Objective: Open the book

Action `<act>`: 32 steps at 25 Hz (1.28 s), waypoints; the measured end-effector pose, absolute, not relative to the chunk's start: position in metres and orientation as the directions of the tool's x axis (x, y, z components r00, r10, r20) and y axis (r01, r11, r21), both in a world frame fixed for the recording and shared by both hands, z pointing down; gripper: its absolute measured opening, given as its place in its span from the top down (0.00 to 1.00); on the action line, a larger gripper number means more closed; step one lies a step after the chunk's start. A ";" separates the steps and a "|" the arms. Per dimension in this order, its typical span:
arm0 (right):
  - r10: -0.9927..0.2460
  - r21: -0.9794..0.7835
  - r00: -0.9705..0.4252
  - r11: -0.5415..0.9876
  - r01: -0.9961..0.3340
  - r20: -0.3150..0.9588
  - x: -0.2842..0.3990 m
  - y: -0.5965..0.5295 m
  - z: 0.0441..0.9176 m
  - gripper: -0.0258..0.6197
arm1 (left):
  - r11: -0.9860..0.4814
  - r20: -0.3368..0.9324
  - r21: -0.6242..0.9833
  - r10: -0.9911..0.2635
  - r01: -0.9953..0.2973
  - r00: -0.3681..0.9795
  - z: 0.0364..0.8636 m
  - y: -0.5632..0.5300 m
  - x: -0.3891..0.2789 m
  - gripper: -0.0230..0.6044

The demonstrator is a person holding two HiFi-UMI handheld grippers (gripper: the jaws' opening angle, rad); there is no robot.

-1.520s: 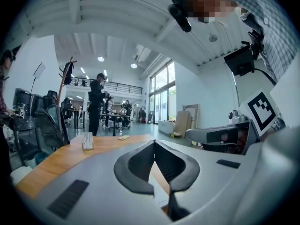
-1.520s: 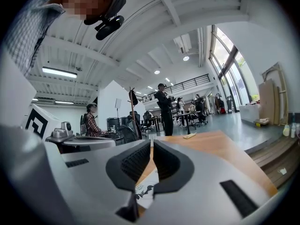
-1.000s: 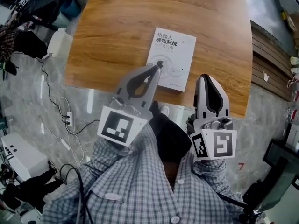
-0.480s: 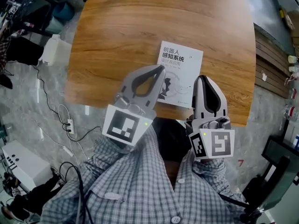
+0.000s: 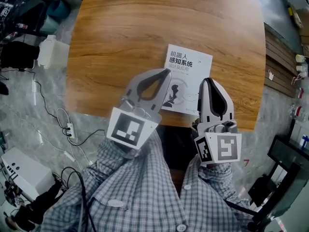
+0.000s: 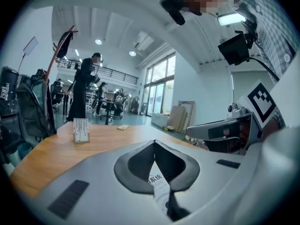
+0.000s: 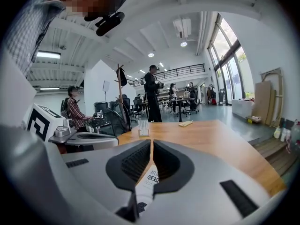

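Note:
A closed white book (image 5: pixel 187 71) with dark print on its cover lies flat near the front edge of the wooden table (image 5: pixel 120 37). My left gripper (image 5: pixel 167 72) is shut and empty, its tip above the book's left edge. The right gripper (image 5: pixel 208 80) is also shut and empty, with its tip over the book's near right corner. In the left gripper view the jaw tips (image 6: pixel 154 142) meet, and the book (image 6: pixel 159 187) shows below through the hollow between the jaws. The right gripper view shows the same: closed tips (image 7: pixel 152 141) and the book (image 7: pixel 148 182) beneath them.
A small white card stand (image 6: pixel 81 130) and a flat pale item (image 6: pixel 123 127) sit at the table's far side. A white box (image 5: pixel 52 52) and cables (image 5: pixel 67 124) lie on the floor to the left. People stand at desks beyond the table.
Both grippers have moved forward over the table's front edge toward the book and dipped a little. Their tips now overlap the book's near part. Both stay shut.

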State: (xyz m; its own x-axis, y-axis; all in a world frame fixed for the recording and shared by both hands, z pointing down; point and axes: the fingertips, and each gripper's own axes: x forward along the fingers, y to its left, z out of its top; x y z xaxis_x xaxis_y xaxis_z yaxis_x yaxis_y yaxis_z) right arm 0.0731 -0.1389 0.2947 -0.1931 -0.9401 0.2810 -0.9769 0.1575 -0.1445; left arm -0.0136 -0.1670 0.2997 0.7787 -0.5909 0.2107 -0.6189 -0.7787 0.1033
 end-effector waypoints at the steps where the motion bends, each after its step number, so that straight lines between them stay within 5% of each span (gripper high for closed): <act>1: -0.937 -0.145 -0.190 0.153 -0.978 0.293 0.075 -0.140 0.299 0.91 | -0.778 0.223 0.113 -0.586 -0.618 0.779 0.306 -0.168 -0.012 0.96; 25: -0.690 -0.280 -0.244 0.061 -0.958 0.681 0.135 -0.104 0.461 0.91 | -0.743 0.568 0.220 -0.429 -0.632 0.702 0.448 -0.121 0.046 0.96; 28: -0.651 -0.282 -0.260 0.074 -0.957 0.713 0.140 -0.101 0.477 0.81 | -0.739 0.592 0.217 -0.419 -0.638 0.688 0.462 -0.118 0.050 0.96; 32: -0.586 -0.321 -0.299 0.070 -0.945 0.753 0.143 -0.094 0.494 0.80 | -0.730 0.619 0.217 -0.410 -0.648 0.670 0.477 -0.112 0.052 0.96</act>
